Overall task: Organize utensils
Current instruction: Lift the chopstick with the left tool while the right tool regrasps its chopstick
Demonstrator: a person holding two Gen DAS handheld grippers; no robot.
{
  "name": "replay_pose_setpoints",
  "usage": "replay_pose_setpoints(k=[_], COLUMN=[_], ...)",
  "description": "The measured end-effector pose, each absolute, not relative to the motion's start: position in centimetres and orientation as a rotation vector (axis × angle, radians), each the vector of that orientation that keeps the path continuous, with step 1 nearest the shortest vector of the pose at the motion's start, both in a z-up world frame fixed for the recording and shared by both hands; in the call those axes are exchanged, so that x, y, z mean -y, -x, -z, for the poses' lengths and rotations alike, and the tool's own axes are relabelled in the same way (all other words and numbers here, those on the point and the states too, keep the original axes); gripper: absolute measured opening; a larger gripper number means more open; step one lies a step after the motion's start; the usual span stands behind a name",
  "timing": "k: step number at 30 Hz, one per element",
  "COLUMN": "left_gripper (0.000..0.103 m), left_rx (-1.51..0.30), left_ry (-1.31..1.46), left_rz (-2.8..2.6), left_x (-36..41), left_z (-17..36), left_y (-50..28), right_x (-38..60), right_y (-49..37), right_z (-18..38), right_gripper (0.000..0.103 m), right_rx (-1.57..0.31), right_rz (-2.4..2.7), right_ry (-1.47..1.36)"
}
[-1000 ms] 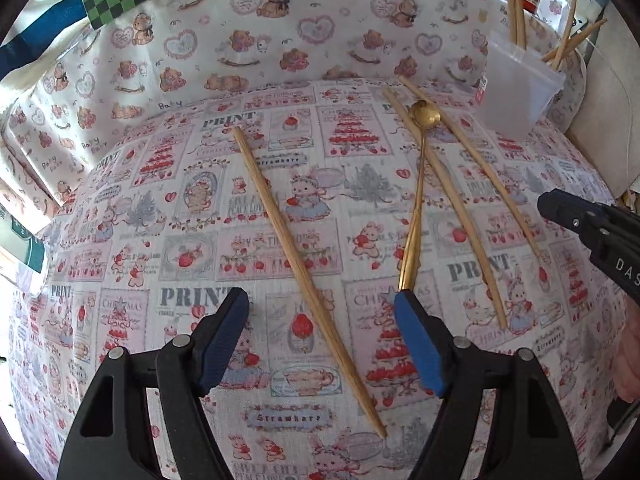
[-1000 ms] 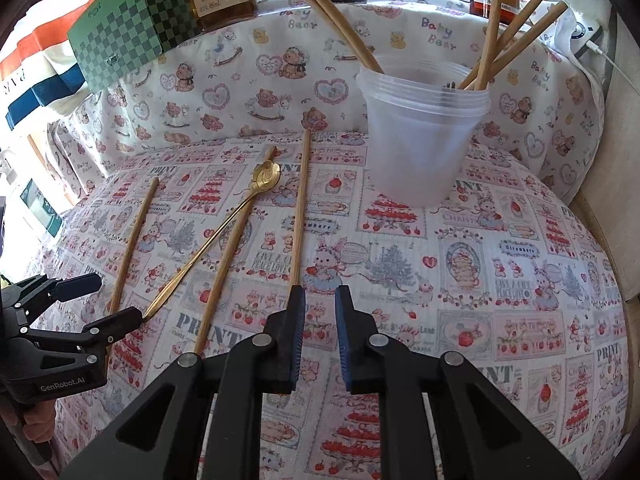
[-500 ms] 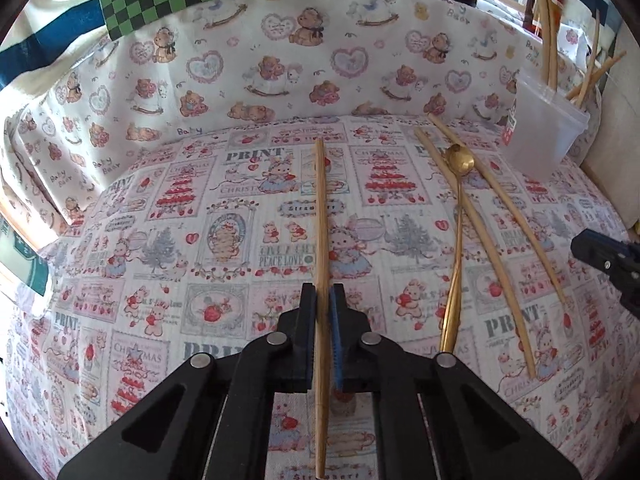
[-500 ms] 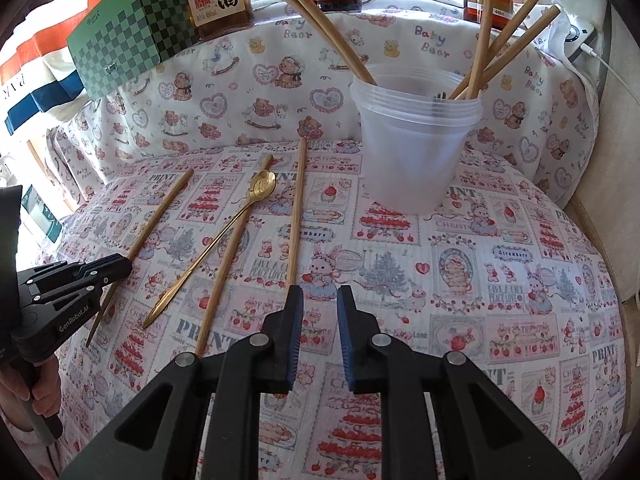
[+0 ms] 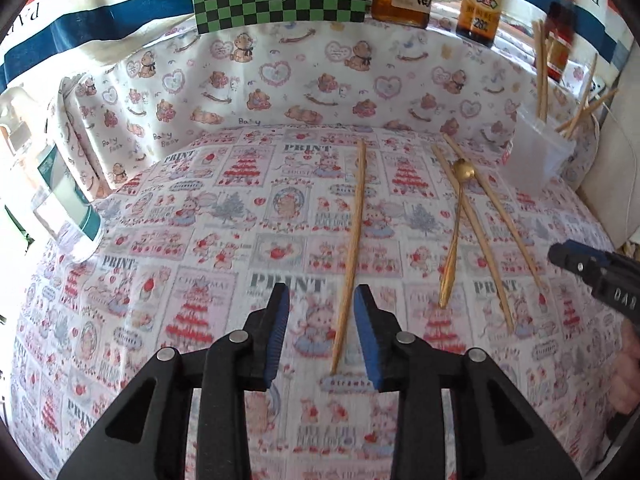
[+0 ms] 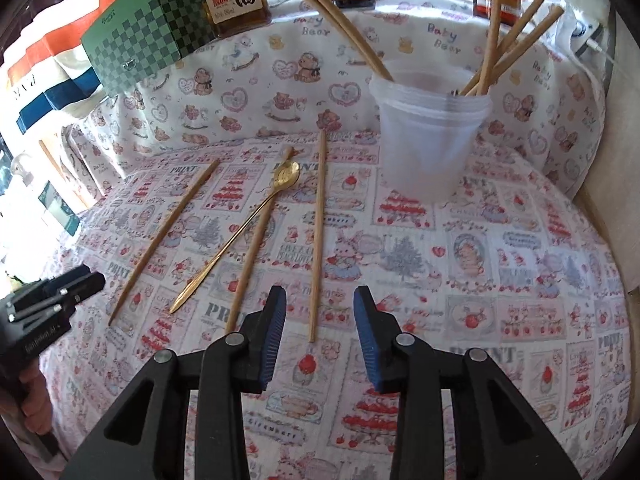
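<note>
Right tool just opening; chopstick between pads, untouched.

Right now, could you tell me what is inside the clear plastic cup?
Several wooden chopsticks lean out of the clear plastic cup; its frosted wall hides their lower ends and anything else inside.

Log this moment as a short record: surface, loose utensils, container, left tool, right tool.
surface: table under a printed cloth
loose utensils: three wooden chopsticks and a gold spoon lying flat; the spoon crosses one chopstick
container: clear plastic cup at the back, upright, with several chopsticks already standing in it
left tool: jaws just opening, open around the near end of the leftmost chopstick, pads not pressing it
right tool: jaws just opening, open, empty, near end of the rightmost chopstick between them
</note>
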State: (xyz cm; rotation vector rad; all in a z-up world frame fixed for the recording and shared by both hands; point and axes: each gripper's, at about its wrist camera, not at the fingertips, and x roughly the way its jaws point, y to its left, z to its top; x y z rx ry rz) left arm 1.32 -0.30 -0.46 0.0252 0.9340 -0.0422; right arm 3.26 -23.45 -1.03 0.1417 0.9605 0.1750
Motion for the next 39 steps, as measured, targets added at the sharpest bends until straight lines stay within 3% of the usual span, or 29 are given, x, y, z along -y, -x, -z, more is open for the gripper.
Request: replay_pose_setpoints(k=[4,7,16,20,22,34,39], left_gripper=[0.032,0.042,0.033,0.005,0.004,0.003,0.002], left_rx=[-0.94,-0.936,-0.945,-0.975,-0.985,-0.626,-0.581], left_ry=[-0.009,0.032,-0.026,-0.093,-0.079,0.021,0.056], left_rz=[0.03,0.005,-0.017,-0.028,0.024,0.043,0.028], left_x=[0.0,-0.3,0.9,1.5,1.6,0.3,0.2], left_z=[1.6,2.5,3.7,3.5,3.0,-8.2,-11.0], left_y=[0.4,0.5,0.3,0.0,-0.4,1.3,0.7], right_x=[23.6,23.4,24.0,24.0,23.9,20.8,20.7], right_y=[-3.2,-3.1,-3.2,-3.1,-3.2,-2.8,-3.2], right_z=[1.4,1.4,0.9,0.8,0.9,2.7,3.8], right_gripper=[0.037,0.037,0.032,0.031,0.031,0.031,0.029], right_rx=[-0.987,-0.976,-0.951,-0.948,-0.953,-0.985,-0.998], right_rz=[-0.204,-0.186,-0.168,-0.167,-0.165,-0.127,-0.109], right_ry=[-0.186,-0.164,-0.161,-0.153,-0.146,0.012,0.023])
